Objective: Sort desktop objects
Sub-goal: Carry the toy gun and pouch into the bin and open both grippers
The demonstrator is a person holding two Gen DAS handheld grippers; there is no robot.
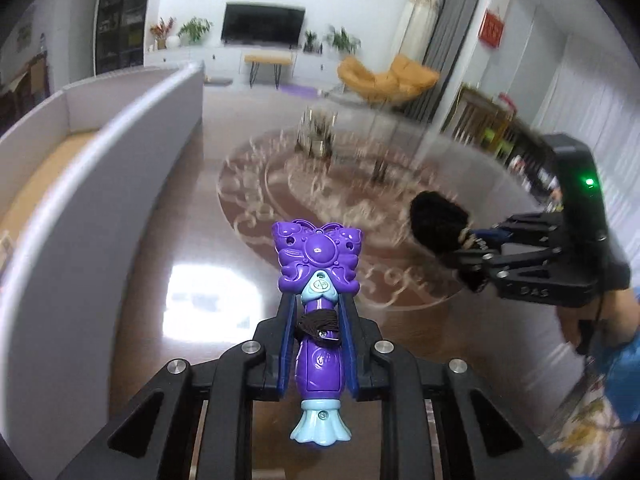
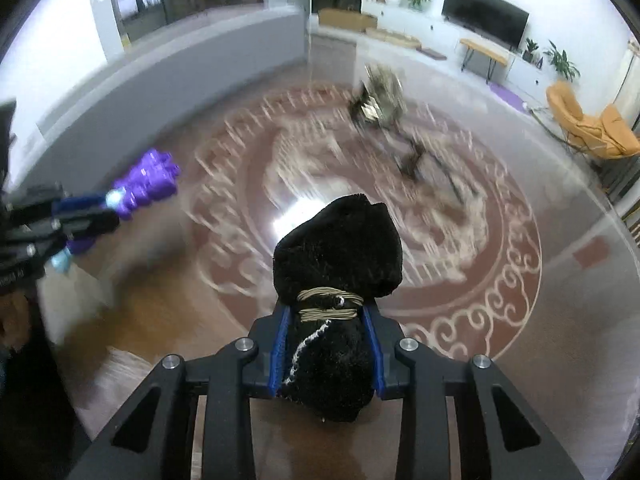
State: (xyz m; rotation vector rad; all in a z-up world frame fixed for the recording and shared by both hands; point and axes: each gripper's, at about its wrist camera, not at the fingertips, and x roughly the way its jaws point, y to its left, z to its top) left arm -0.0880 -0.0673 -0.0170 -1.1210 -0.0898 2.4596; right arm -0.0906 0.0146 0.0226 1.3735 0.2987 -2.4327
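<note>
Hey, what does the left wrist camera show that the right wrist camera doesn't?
Only the left wrist view shows the open white box and the purple butterfly toy's face up close in the left gripper. Only the right wrist view shows the tan cord tied around the black pouch in the right gripper. Both show each gripper shut on its item, the TV and the patterned rug.

Rug [image 2: 400, 216] pattern, bg motion-blurred
</note>
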